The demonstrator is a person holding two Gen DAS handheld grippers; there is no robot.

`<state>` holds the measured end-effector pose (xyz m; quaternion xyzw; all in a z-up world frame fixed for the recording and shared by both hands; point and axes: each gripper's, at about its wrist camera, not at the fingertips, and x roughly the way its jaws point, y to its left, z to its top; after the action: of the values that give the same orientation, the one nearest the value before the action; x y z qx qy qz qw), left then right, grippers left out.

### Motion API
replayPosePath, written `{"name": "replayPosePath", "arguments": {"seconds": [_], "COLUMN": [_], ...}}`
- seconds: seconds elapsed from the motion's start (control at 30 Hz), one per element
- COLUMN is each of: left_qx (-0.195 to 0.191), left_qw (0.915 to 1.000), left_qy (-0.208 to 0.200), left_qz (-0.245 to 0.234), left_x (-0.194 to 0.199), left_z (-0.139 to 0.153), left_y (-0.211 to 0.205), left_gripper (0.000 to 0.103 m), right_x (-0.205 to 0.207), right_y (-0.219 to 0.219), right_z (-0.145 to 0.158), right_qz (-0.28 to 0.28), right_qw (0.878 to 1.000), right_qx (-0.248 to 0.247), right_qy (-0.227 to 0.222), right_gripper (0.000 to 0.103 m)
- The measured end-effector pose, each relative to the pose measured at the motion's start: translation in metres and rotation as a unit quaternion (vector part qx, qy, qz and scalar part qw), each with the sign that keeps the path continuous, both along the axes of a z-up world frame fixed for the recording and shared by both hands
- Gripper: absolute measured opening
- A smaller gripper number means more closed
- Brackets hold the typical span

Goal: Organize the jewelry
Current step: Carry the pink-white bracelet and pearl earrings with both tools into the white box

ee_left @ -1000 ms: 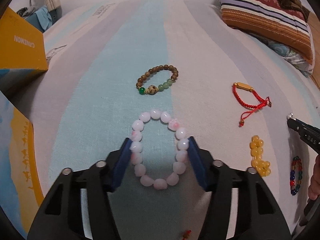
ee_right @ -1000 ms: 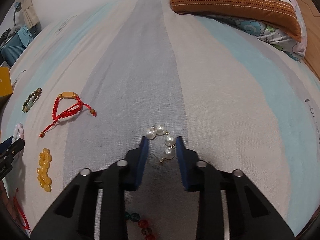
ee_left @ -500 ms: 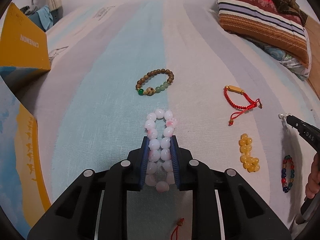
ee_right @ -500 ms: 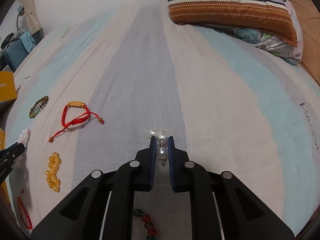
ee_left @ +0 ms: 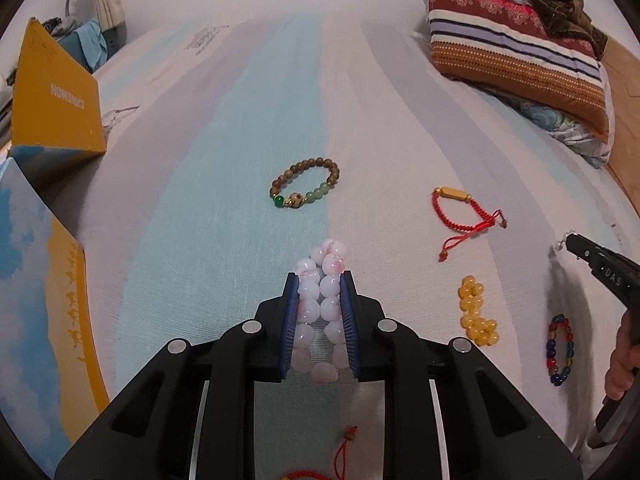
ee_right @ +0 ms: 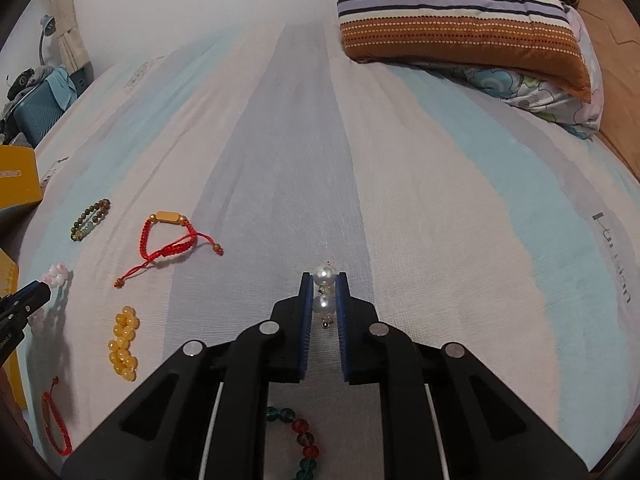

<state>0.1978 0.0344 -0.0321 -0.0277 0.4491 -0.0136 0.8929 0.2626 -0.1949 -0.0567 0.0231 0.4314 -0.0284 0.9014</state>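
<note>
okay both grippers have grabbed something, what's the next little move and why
Probably lift both straight up. The left gripper has its jaws shut on the pink bead bracelet, squeezed flat, and the right gripper pinches the pearl piece. Both pieces sit low over the bedsheet, so dragging could snag.

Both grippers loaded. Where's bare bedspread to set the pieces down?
Free: the wide stretch ahead of the right gripper, between the red cord bracelet and the striped pillow; also beyond the wooden bead bracelet, toward the yellow box. Crowded: near strip holding yellow beads, multicolored bracelet.
</note>
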Motion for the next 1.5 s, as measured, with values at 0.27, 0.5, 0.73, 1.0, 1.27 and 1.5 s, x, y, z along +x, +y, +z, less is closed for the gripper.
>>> {"name": "replayPosePath", "arguments": {"seconds": [0.27,0.5,0.73,1.0,1.27,1.5], "left_qx": [0.005,0.030,0.026,0.020,0.022,0.024], "left_qw": [0.9999,0.9993,0.9992,0.9987,0.9976,0.9960], "left_qy": [-0.009,-0.020,-0.030,-0.046,-0.055,-0.062], "left_qz": [-0.002,0.008,0.009,0.014,0.035,0.059], "left_x": [-0.004,-0.011,-0.026,-0.050,-0.078,-0.103], "left_z": [0.009,0.024,0.053,0.091,0.113,0.125], "left_y": [-0.003,-0.008,-0.003,0.011,0.035,0.072], "left_gripper": [0.020,0.020,0.020,0.020,0.020,0.020], "right_x": [-0.006,-0.020,-0.044,-0.070,-0.097,-0.113], "right_y": [0.001,0.008,0.015,0.034,0.080,0.134], "right_z": [0.007,0.022,0.052,0.092,0.124,0.133], "right_qz": [0.004,0.005,0.008,0.022,0.051,0.086], "right_qw": [1.000,1.000,1.000,0.999,0.997,0.994], "right_qx": [-0.006,0.001,-0.007,-0.006,-0.003,-0.003], "right_qy": [-0.006,-0.010,-0.022,-0.039,-0.056,-0.061], "right_gripper": [0.011,0.011,0.011,0.011,0.011,0.011]}}
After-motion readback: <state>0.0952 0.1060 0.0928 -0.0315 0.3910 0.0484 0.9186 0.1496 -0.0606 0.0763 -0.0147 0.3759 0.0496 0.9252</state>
